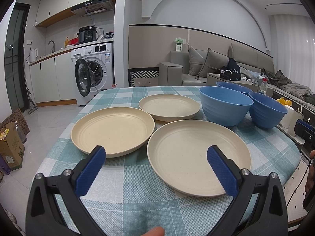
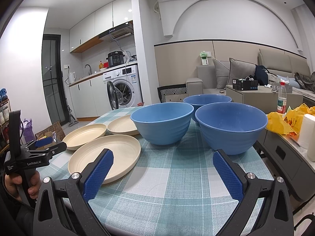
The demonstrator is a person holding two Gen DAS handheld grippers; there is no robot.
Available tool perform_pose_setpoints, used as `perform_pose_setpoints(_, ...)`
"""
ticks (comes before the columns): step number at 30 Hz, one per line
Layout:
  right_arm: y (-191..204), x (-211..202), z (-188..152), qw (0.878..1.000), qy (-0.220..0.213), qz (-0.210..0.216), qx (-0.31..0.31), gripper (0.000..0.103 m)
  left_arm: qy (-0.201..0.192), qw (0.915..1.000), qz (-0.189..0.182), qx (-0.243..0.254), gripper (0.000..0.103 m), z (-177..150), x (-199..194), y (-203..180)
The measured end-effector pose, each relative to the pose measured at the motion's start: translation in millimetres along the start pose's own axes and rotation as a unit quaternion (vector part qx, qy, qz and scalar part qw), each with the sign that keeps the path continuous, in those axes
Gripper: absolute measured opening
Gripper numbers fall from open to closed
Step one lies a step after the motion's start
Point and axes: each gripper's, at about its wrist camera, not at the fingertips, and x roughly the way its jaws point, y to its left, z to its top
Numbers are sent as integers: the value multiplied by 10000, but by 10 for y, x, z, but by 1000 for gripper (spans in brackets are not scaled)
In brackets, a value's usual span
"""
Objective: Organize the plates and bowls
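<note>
Below, both claws — left claw (image 1: 156, 164), right claw (image 2: 163, 166) — gape over ridged cream plates (image 1: 198, 157) and ribbed blue bowls (image 2: 231, 126).

A: How many plates are on the checked surface (image 1: 137, 177)?
B: Three cream plates: one left (image 1: 112, 130), one nearer (image 1: 198, 157), one farther back (image 1: 169, 107).
A: And bowls?
B: Three blue bowls: one beside the plates (image 2: 161, 123), one right (image 2: 230, 126), one behind (image 2: 206, 99).
</note>
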Motion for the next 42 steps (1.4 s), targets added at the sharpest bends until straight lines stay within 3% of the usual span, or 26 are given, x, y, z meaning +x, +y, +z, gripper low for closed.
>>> perform_pose_setpoints(42, 34, 25, 2, 10000, 30, 9, -15, 103, 10, 10000, -3, -7, 103, -13, 24, 23)
